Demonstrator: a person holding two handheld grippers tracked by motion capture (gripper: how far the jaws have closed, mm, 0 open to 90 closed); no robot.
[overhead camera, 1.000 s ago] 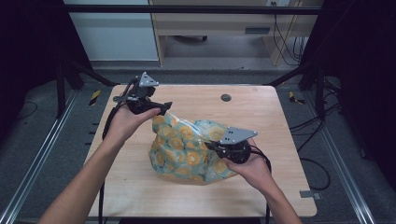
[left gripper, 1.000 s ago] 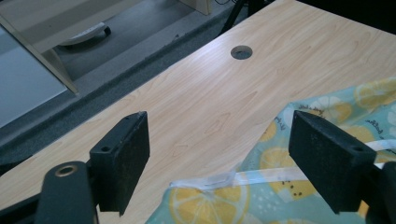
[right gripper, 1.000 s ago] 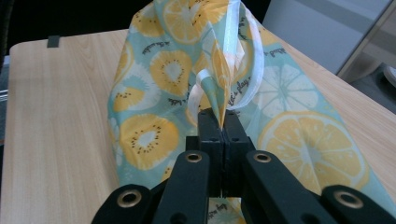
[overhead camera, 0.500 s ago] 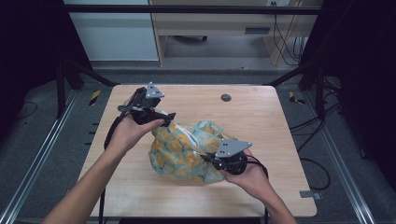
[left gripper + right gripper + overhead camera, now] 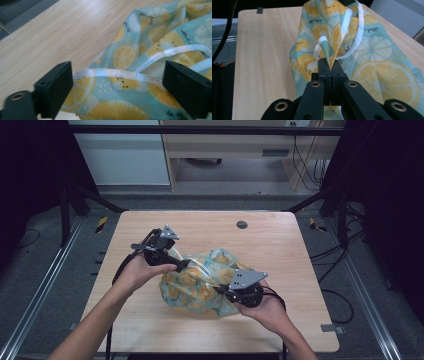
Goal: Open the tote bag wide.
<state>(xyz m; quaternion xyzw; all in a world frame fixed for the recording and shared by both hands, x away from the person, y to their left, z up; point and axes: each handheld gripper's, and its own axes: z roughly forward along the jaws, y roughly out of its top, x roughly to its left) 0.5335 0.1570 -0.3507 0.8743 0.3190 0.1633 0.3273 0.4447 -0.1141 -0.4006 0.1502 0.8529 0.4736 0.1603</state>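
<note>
A teal cloth (image 5: 200, 285) printed with lemon and kiwi slices lies bunched in the middle of the wooden table (image 5: 280, 245). My left gripper (image 5: 182, 265) hangs over the cloth's upper left edge. Its jaws have just been opening and stand wide open. In the left gripper view (image 5: 117, 82) the cloth (image 5: 140, 50) and its white trim (image 5: 120, 73) lie between the jaws, untouched by the pads. At the cloth's right side my right gripper (image 5: 220, 289) is shut on a raised fold of the cloth (image 5: 377, 75), which stands up from the pinched jaws (image 5: 331, 66).
A small dark round disc (image 5: 242, 224) sits near the table's far edge. Bare wood surrounds the cloth on all sides. Black frame posts (image 5: 70, 205) and cables (image 5: 335, 295) flank the table on the floor.
My left gripper came down and to the right, onto the cloth. The corner that stretched up toward it now lies slack in the heap. The right gripper has barely moved.
</note>
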